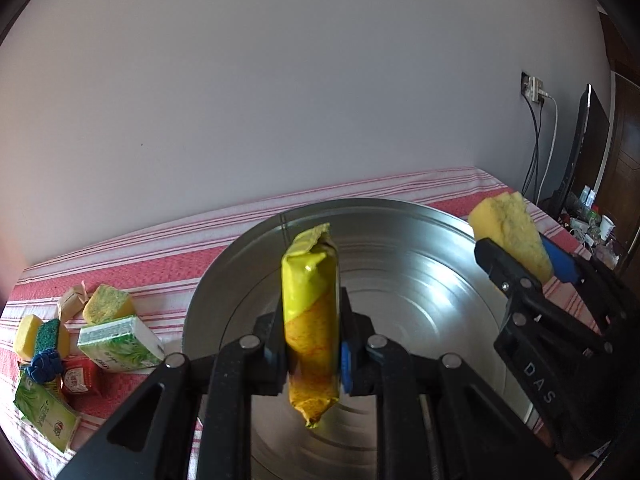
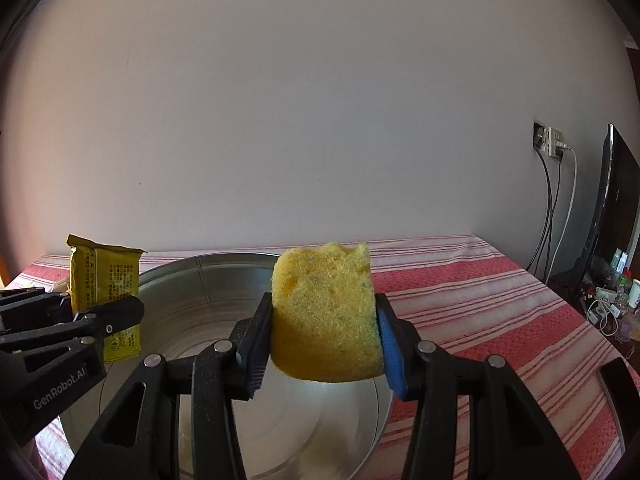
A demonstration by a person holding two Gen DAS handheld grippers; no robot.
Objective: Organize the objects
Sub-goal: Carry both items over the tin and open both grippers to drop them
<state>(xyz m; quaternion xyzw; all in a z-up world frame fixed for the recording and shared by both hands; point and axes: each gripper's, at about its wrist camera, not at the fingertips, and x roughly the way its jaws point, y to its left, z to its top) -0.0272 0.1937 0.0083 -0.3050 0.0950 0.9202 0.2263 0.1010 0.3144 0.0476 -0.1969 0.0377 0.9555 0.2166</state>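
While both hover over the metal basin [image 1: 400, 280], the left gripper [image 1: 312, 340] pinches a yellow packet [image 1: 310, 320] mid-length. The right gripper [image 2: 324, 340] squeezes a soft sponge [image 2: 324, 320]; both likely light, neither fragile.

The steel basin [image 1: 400, 280] is plain silver-grey, ringed with faint concentric lines. Under it the tablecloth [image 1: 160, 268] is coral red with bands of thin white and pink stripes.

Above the basin, a packet [image 1: 310, 320] — lime yellow at its upper half, orange-yellow speckled red below — and a sponge [image 2: 326, 312], mustard yellow flecked with green.

Left of the basin: a white tissue pack [image 1: 120, 344] printed with green leaves, a red sachet [image 1: 80, 378], a blue knotted scrap [image 1: 44, 364] and a yellow sponge with a green face [image 1: 40, 336].

Both grippers are black — each with one blue pad [image 2: 390, 350].
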